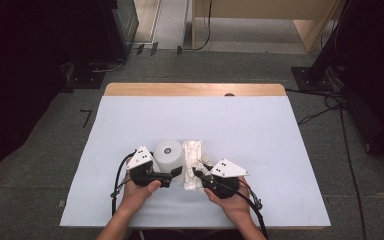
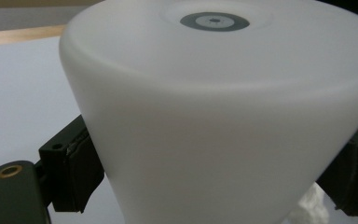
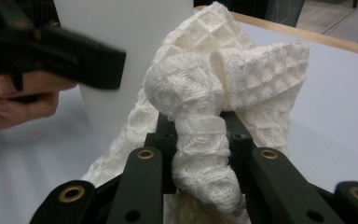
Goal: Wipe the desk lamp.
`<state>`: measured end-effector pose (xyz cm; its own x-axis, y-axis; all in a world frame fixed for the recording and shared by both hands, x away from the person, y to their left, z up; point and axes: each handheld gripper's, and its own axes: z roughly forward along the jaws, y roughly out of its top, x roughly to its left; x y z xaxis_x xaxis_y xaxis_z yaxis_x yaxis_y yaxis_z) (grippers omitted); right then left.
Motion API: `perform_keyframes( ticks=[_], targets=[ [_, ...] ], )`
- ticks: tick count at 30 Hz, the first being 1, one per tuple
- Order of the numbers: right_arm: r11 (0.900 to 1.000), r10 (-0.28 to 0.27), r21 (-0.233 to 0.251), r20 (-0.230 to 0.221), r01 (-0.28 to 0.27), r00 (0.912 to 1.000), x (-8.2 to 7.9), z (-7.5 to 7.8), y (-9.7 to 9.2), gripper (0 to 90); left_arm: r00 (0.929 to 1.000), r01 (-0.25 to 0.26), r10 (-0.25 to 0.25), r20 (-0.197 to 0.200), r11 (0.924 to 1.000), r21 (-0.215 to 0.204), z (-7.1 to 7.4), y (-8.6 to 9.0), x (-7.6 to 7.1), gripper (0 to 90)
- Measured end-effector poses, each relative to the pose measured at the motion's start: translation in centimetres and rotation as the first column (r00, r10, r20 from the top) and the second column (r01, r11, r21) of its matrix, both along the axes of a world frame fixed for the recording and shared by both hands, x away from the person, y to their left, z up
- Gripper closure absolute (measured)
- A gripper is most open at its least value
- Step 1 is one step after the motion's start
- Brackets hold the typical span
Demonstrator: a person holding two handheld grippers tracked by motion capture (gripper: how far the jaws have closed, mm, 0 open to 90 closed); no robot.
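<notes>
Two grips: left gripper (image 1: 176, 175) clamped on white cup (image 1: 169, 156), right gripper (image 1: 198, 175) pinched tight on cloth (image 1: 194, 156).

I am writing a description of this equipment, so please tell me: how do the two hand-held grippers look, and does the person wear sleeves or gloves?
Both the left gripper and the right gripper have black bodies and black jaws, with brass-coloured rings at the joints. Each carries a pale three-cornered plate with small dark dots on top. A black cable trails from each toward the person. The hands and forearms are bare: no gloves, no sleeves visible.
</notes>
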<state>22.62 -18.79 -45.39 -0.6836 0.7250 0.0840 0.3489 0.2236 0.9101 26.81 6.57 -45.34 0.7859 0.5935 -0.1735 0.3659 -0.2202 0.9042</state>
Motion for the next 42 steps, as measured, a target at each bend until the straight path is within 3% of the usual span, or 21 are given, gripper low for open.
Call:
perform_keyframes(
  ticks=[5, 8, 15, 20, 24, 28, 30, 35, 38, 41, 42],
  targets=[
    [0.9999, -0.016, 0.004, 0.008, 0.016, 0.9998, 0.1, 0.1, -0.5, 73.2, 0.9996, -0.025, 0.024, 0.017, 0.9989, 0.041, -0.4, -0.3, 0.1, 8.6],
    [0.9994, -0.028, 0.022, 0.006, 0.027, 0.9996, 0.3, 0.1, -1.0, 73.1, 0.9955, -0.074, 0.067, 0.067, 0.9909, 0.112, -0.7, -0.5, 0.1, 8.6],
    [0.9983, -0.048, 0.034, 0.007, 0.047, 0.9988, 0.4, 0.3, -1.5, 72.8, 0.9885, -0.113, 0.091, 0.121, 0.9755, 0.189, -1.7, -0.9, 0.0, 8.5],
    [0.9973, -0.059, 0.045, 0.003, 0.059, 0.9983, 0.5, 0.3, -1.8, 72.7, 0.9893, -0.109, 0.088, 0.117, 0.9764, 0.187, -1.8, -0.6, -0.1, 8.3],
    [0.9964, -0.060, 0.060, -0.007, 0.060, 0.9982, 0.7, 0.3, -2.3, 72.9, 0.9820, -0.168, 0.150, 0.115, 0.9710, 0.170, -1.5, -0.4, -0.2, 0.0],
    [0.9945, -0.074, 0.073, -0.029, 0.075, 0.9969, 0.8, 0.3, -2.6, 73.0, 0.9673, -0.235, 0.217, 0.131, 0.9616, 0.141, -0.9, -0.8, -0.8, 0.0],
    [0.9922, -0.091, 0.081, -0.047, 0.095, 0.9948, 0.9, 0.3, -2.8, 73.0, 0.9611, -0.265, 0.249, 0.118, 0.9543, 0.138, -1.0, -1.2, -1.0, 0.0],
    [0.9899, -0.107, 0.088, -0.054, 0.112, 0.9928, 0.9, 0.5, -2.9, 73.2, 0.9403, -0.340, 0.330, 0.085, 0.9241, 0.175, -1.6, -2.3, -1.1, 0.0],
    [0.9880, -0.120, 0.090, -0.058, 0.125, 0.9910, 1.1, 0.4, -2.8, 73.1, 0.9357, -0.353, 0.346, 0.070, 0.9195, 0.173, -1.9, -2.6, -1.0, 2.1],
    [0.9872, -0.103, 0.113, -0.084, 0.112, 0.9912, 1.3, 0.3, -2.8, 72.2, 0.9348, -0.355, 0.346, 0.082, 0.9204, 0.164, -1.7, -2.5, -1.0, 8.3],
    [0.9863, -0.093, 0.128, -0.096, 0.105, 0.9911, 1.5, 0.3, -2.8, 71.8, 0.9375, -0.348, 0.338, 0.083, 0.9225, 0.168, -1.7, -2.4, -1.0, 8.3]
  ],
)
